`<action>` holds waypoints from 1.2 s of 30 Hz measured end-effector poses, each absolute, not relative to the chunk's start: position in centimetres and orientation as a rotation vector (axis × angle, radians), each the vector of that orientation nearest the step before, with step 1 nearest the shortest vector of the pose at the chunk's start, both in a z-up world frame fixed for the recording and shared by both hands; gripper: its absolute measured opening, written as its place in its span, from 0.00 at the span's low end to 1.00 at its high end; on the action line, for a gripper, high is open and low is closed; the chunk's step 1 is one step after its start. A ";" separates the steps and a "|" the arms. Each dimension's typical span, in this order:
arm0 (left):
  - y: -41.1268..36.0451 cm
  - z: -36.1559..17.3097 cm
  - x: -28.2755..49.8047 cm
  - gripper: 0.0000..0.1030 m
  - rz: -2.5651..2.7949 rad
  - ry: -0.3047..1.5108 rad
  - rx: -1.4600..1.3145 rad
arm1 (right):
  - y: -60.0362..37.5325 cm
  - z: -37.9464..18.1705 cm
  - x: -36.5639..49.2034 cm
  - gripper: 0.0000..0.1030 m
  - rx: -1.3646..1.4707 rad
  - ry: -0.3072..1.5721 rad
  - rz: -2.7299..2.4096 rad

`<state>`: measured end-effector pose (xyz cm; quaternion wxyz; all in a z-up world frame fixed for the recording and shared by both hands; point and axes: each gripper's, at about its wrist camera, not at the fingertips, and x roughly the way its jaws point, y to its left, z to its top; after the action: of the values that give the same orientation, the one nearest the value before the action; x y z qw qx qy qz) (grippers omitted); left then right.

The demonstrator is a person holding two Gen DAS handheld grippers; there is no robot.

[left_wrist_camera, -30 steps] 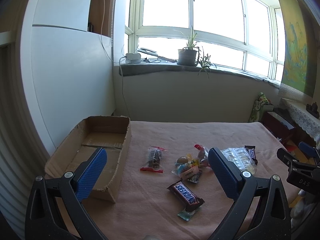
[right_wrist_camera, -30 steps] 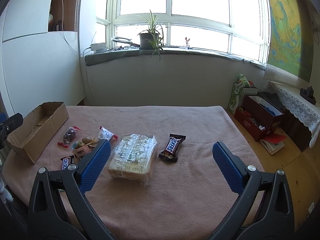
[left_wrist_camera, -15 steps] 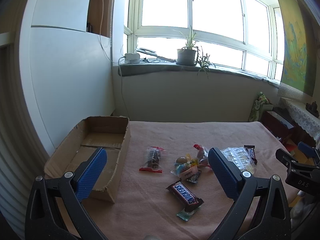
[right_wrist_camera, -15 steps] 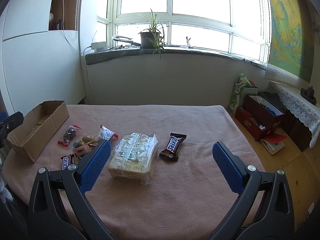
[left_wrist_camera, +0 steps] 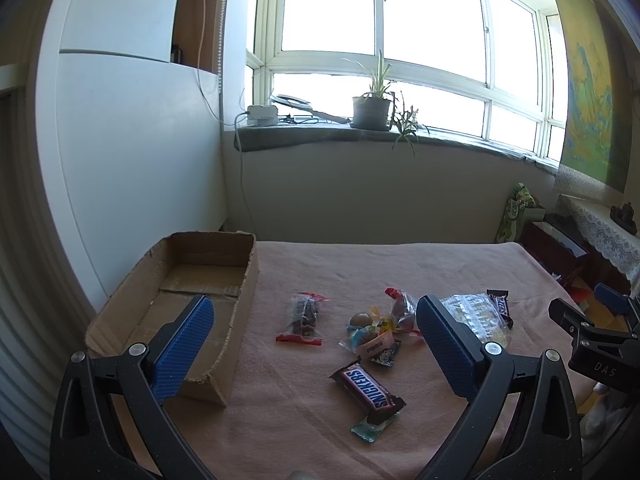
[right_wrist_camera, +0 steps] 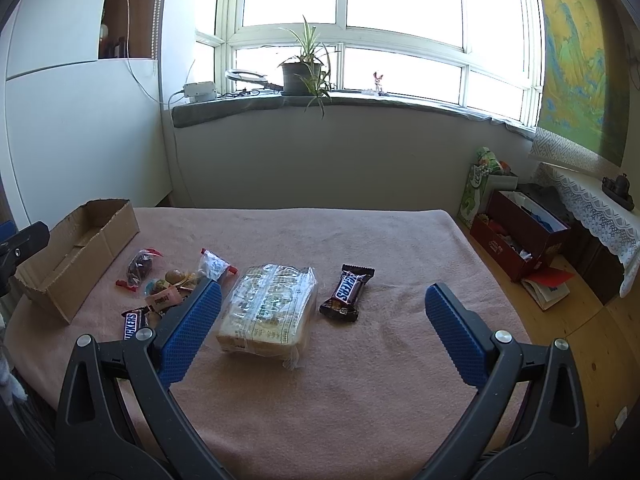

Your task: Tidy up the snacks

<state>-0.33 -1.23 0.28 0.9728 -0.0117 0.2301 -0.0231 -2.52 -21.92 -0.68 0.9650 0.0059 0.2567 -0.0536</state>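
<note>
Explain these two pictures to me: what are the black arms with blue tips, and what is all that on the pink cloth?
There is no robot here. A person holds a two-finger gripper in each hand, and a wide-angle camera on each looks forward along its fingers. One picture comes from the left gripper, the other from the right gripper. The blue tips are the grip pads. Both grippers are open and hold nothing.

On the pink cloth lie snacks: a clear pack of biscuits, a Snickers bar beside it, a second Snickers bar nearer the left gripper, a small bag of dark snacks and a pile of mixed candies. At the left stands an open cardboard box, with no snacks in it.
</note>
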 end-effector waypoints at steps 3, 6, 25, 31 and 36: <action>-1.3 0.2 -0.3 0.98 -0.050 0.466 -0.025 | -21.9 -0.8 -2.5 1.00 0.011 0.521 -0.108; -1.4 0.2 -0.3 0.98 -0.052 0.466 -0.024 | -21.9 -0.7 -2.4 1.00 0.010 0.520 -0.108; -2.0 -1.2 1.2 0.98 -0.115 0.524 -0.058 | -23.0 -2.0 -1.5 1.00 0.014 0.556 -0.111; -3.0 -2.4 2.5 0.93 -0.194 0.586 -0.093 | -24.3 -2.9 -0.7 1.00 0.058 0.593 -0.057; -4.2 -3.8 3.9 0.86 -0.308 0.662 -0.173 | -25.2 -3.8 0.9 1.00 0.122 0.654 0.034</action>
<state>3.89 -4.17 -3.79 0.9305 -0.0843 0.3233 -0.1502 0.86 -25.22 -3.85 0.9451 0.0600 0.3209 0.0166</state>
